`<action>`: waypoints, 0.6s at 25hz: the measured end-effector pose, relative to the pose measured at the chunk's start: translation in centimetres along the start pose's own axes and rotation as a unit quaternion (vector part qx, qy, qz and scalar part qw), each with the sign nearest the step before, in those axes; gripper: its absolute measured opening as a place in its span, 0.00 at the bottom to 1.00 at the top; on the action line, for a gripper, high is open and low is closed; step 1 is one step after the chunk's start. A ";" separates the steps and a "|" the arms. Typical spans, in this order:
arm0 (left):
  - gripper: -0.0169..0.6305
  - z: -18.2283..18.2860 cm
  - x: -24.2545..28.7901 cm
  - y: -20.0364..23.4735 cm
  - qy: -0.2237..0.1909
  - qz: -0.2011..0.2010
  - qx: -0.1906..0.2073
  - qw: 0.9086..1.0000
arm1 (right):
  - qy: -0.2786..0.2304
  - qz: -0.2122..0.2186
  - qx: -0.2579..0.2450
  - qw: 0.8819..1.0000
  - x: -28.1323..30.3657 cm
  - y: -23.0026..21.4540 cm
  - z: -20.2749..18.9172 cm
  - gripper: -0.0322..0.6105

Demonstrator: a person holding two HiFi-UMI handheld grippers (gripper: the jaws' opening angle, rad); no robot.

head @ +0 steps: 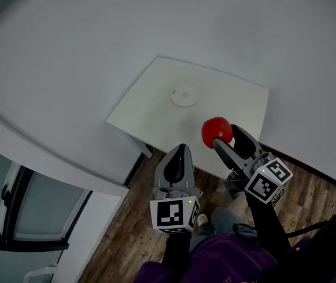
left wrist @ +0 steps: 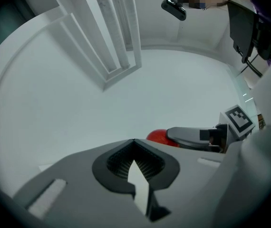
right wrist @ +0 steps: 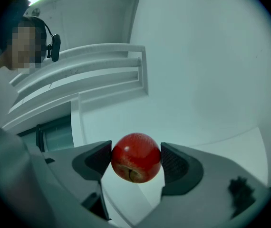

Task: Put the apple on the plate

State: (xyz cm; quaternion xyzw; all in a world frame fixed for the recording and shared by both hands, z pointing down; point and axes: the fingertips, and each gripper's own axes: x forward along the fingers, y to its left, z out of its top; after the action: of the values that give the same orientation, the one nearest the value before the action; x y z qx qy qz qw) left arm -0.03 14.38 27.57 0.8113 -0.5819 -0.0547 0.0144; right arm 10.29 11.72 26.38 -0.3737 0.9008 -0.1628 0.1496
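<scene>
A red apple [head: 216,131] hangs above the near right part of the small white table [head: 233,96], with my right gripper [head: 226,135] shut on it. In the right gripper view the apple [right wrist: 136,157] sits squeezed between both pads, its underside facing the camera. A small white plate [head: 184,95] lies near the table's middle, up and to the left of the apple. My left gripper [head: 181,148] is shut and holds nothing; it hovers over the table's near edge, left of the apple. In the left gripper view, the apple [left wrist: 157,135] and the right gripper [left wrist: 197,136] show just past the left gripper [left wrist: 134,142].
White walls surround the table on the far side and left. Below the table lies dark wooden floor [head: 309,187]. A glass-fronted door [head: 3,199] stands at the lower left. The person's legs and shoes [head: 203,219] are near the table's front.
</scene>
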 end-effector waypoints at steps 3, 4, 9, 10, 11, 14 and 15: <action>0.04 -0.7 0.5 1.0 0.005 0.006 -0.010 1.000 | 0.008 0.000 0.000 1.000 1.1 -0.3 -0.6 0.56; 0.04 -0.9 0.7 1.1 0.006 0.009 -0.011 1.000 | 0.010 0.002 -0.001 1.000 1.3 -0.5 -0.7 0.56; 0.04 -1.6 2.6 1.9 0.013 0.017 -0.010 1.000 | 0.014 0.005 0.008 1.000 3.2 -2.2 -0.7 0.56; 0.04 -1.6 3.1 2.1 0.014 0.019 -0.009 1.000 | 0.015 0.006 0.010 1.000 3.6 -2.6 -0.6 0.56; 0.04 -1.6 3.6 2.3 0.014 0.020 -0.008 1.000 | 0.015 0.008 0.011 1.000 4.2 -3.0 -0.6 0.56; 0.04 -1.6 5.7 3.1 0.015 0.025 -0.006 1.000 | 0.018 0.015 0.015 1.000 6.2 -4.4 -0.3 0.56; 0.04 -1.7 6.5 3.3 0.017 0.027 -0.006 0.999 | 0.021 0.017 0.017 1.000 6.9 -5.1 -0.2 0.56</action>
State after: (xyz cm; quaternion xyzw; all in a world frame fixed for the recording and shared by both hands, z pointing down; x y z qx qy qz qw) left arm -0.88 7.08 29.09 0.7960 -0.6029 -0.0443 0.0309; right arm 8.73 3.41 27.64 -0.3524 0.9071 -0.1830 0.1397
